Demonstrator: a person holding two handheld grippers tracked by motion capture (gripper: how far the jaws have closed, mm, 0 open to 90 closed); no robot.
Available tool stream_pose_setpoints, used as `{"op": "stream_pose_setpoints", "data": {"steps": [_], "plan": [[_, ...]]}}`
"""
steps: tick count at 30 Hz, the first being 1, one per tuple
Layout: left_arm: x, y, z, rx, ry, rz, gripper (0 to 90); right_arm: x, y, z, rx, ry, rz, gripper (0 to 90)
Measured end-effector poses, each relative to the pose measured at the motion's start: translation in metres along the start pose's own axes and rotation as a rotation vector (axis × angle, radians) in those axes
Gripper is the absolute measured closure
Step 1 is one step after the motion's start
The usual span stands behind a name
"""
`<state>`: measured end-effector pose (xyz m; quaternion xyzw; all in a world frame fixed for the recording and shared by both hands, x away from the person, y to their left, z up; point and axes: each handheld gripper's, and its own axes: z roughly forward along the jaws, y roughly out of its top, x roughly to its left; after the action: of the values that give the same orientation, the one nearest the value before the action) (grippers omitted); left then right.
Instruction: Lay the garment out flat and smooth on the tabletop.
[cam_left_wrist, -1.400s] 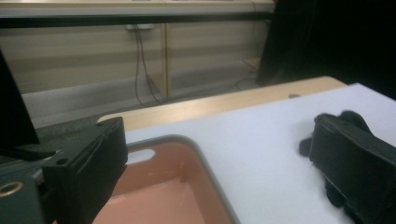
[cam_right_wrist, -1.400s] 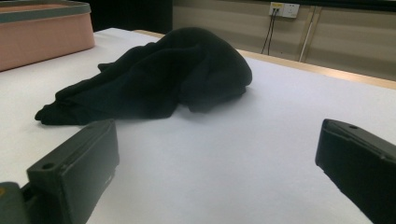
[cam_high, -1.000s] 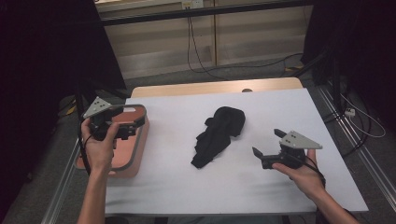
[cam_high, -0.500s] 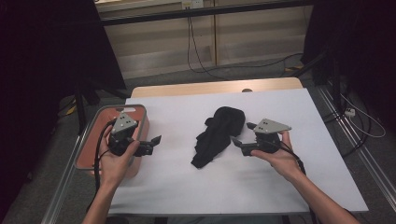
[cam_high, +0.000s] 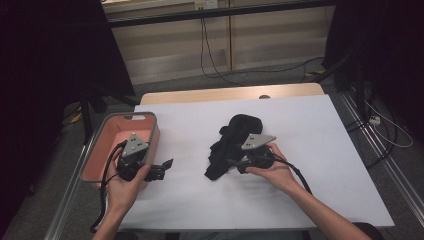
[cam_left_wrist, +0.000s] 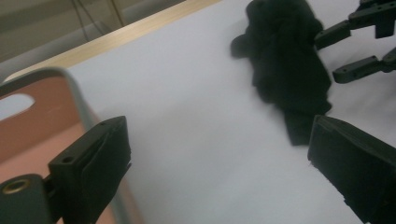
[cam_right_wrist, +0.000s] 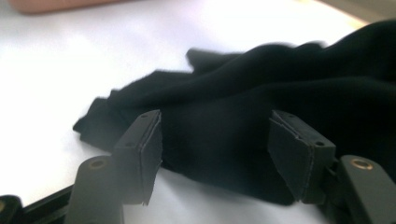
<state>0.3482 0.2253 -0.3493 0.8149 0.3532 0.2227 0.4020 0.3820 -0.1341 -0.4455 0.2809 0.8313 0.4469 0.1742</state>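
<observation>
A black cloth (cam_high: 231, 145) lies crumpled mid-worktop. The right gripper (cam_right_wrist: 215, 154) is being closed around its edge, not yet clamped; the left gripper (cam_left_wrist: 219, 172) is held apart near the bin (cam_high: 102, 145). Next, a firm pinch is needed before lifting.

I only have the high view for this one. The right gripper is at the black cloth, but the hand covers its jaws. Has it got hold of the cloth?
Observer: Not yet. The right gripper view shows that the right gripper has just been closing its jaws, but they stand apart. A fold of the black cloth lies between them and the pads are not pressing on it.
Operator: And the left one, by the pink bin?
Observer: In the left gripper view, the left gripper has its jaws wide apart, with bare white table between them. The rim of the pink bin is beside one jaw.
</observation>
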Motion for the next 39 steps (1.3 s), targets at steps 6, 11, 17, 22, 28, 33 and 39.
{"op": "stream_pose_setpoints", "data": {"steps": [6, 11, 17, 22, 28, 33, 39], "plan": [[0.004, -0.020, -0.006, 0.059, 0.032, 0.037, 6.0, 0.007, -0.003, 0.017, 0.083, -0.009, -0.043, 64.8], [0.014, -0.040, -0.020, -0.038, 0.008, -0.054, 5.9, 0.007, -0.001, 0.012, 0.041, 0.007, -0.051, 86.0], [-0.009, -0.035, -0.002, -0.048, -0.101, -0.031, 5.5, 0.009, 0.010, -0.006, -0.046, 0.047, -0.046, 87.4], [-0.035, -0.023, 0.028, -0.020, -0.143, 0.034, 5.0, 0.008, 0.024, -0.021, -0.109, 0.050, -0.047, 87.4], [-0.052, -0.004, 0.066, -0.005, -0.208, 0.099, 5.3, 0.002, 0.051, -0.036, -0.188, 0.011, -0.054, 87.5], [-0.060, 0.005, 0.089, -0.024, -0.262, 0.107, 6.5, 0.000, 0.073, -0.047, -0.242, -0.008, -0.066, 87.5], [-0.070, 0.018, 0.101, -0.025, -0.215, 0.171, 11.4, 0.003, 0.088, -0.056, -0.290, 0.002, -0.077, 87.5]]}}
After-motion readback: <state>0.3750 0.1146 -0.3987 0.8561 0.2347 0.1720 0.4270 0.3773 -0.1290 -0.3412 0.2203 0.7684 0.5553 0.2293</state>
